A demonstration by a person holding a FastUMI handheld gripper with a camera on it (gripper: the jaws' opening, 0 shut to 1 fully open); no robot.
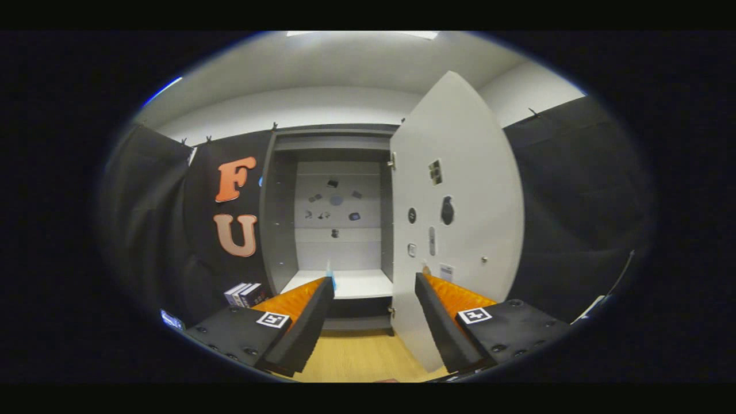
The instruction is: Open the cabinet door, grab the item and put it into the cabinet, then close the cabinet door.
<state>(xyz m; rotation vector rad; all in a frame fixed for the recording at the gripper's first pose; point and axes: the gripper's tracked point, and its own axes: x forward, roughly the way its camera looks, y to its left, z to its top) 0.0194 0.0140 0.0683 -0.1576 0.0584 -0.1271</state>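
Observation:
The grey cabinet stands ahead with its white door swung wide open to the right. The inside is lit, and its white shelf lies just beyond my fingertips. My gripper is open, with nothing between the fingers. A small light-blue item peeks up just behind the left fingertip, at the shelf's left front; most of it is hidden by the finger. The right fingertip overlaps the lower part of the open door, whose small knob sits near its far edge.
Small stickers dot the cabinet's back wall and the door's inner face. A few books stand on the floor left of the cabinet. A wooden floor runs below the fingers. Black cloth walls close in on both sides.

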